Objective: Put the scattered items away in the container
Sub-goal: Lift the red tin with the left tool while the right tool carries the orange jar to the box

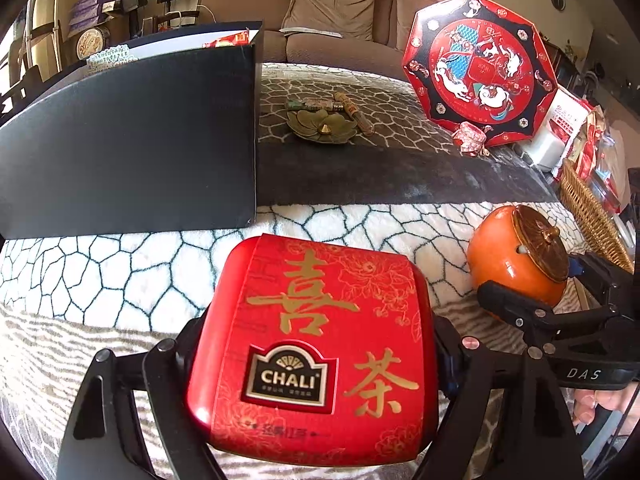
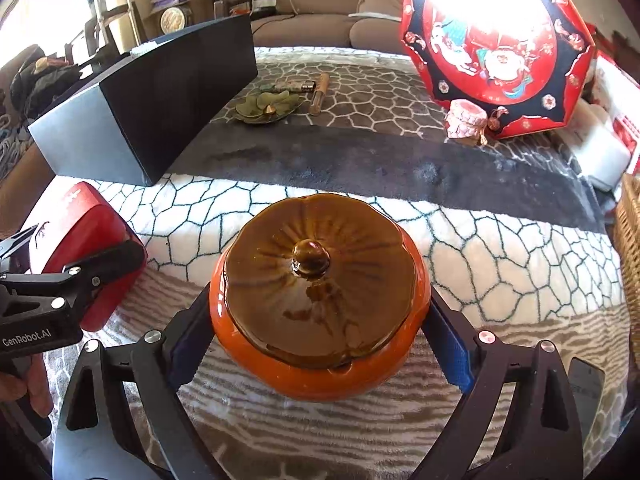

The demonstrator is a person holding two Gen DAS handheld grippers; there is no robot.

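Behind everything runs a tan sofa [image 1: 340,12], and in front of it a surface covered by a plush patterned blanket [image 1: 132,276] carries the things. Largest on it is a dark open-topped box [image 1: 128,148], the container, standing at the far left with packets showing above its rim. Leaning upright at the far right is an octagonal red and black box lid [image 1: 482,68] painted with rabbits, and a small pink faceted jar [image 1: 472,138] sits touching its lower edge. Between box and lid, further back, lies a green leaf-shaped dish [image 1: 320,126] with a small cone on it, and a brown tube [image 1: 354,114] rests just beside it. Nearer the camera, the left gripper [image 1: 316,352] has its fingers spread wide and pressed to both sides of a red tea tin [image 1: 316,344] with gold characters and a CHALI label; the tin lies in front of the container, near it but not inside. To its right, the right gripper [image 2: 320,332] holds an orange pumpkin-shaped pot [image 2: 320,300] with a brown knobbed lid, its blue-padded fingers wide apart and touching the pot's flanks. Pot and tin sit apart on the near half of the blanket, both outside the box.
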